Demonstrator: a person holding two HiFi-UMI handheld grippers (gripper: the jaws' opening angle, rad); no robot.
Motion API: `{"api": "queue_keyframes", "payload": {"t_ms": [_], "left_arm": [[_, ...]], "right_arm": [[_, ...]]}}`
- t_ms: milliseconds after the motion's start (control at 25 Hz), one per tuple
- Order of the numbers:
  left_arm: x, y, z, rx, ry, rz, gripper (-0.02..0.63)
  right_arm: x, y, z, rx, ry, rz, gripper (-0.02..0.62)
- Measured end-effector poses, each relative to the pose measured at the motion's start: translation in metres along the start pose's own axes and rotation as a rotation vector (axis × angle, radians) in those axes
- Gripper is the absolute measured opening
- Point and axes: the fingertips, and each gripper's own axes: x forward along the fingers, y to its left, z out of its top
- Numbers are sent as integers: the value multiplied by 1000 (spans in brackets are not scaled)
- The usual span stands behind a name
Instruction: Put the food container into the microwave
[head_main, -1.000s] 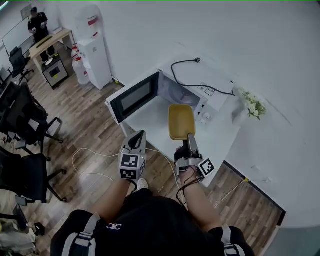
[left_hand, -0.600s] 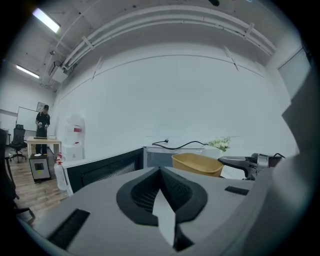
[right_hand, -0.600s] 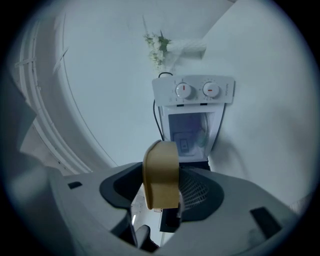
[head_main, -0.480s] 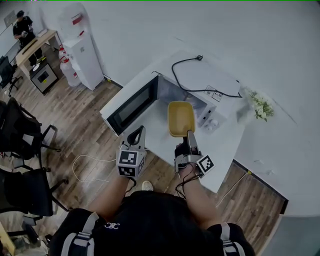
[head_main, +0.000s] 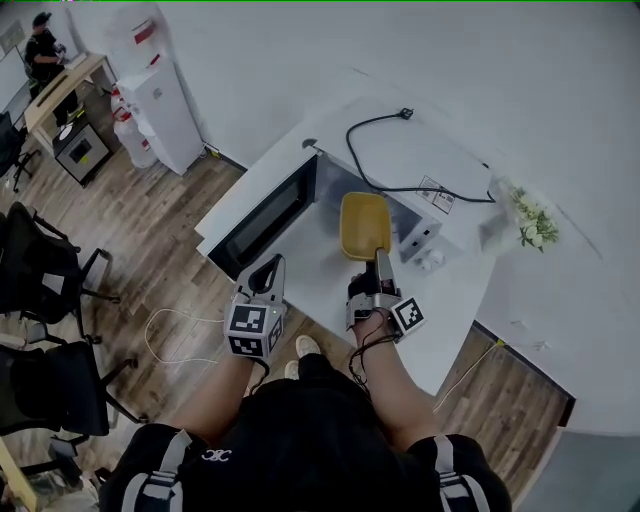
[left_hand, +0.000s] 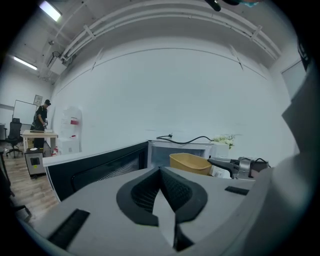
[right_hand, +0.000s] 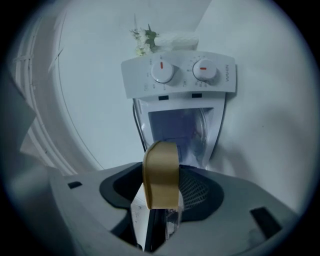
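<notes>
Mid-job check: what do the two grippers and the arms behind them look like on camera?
The left gripper and right gripper are both grey-bodied, with tapered jaws lined by black ribbed pads. Each carries a white cube printed with black square markers, left and right. A black cable loops over the right wrist. The person wears a black short-sleeved top with grey shoulder straps.

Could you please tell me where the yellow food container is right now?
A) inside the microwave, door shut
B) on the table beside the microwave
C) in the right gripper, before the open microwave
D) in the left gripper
C: the right gripper is shut on the edge of the yellow food container, held in front of the microwave, whose door stands open.
</notes>
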Motion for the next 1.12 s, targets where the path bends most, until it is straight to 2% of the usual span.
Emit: {"api": "queue_keyframes", "payload": {"t_ms": [280,640,880,1120], "left_arm": [[31,8,3,15,17,5,12],[63,11,-8,33,73,-11,12],[82,12,-9,54,92,-25,12],[92,13,-9,76,107,-53,12]], "right_arm": [[59,-33,23,37,-58,-62,234],[126,-72,43,11,-108,-132,235],[152,-87,53,21,-150,-165,235],[165,-93,60,-15,-207,-196,238]]}}
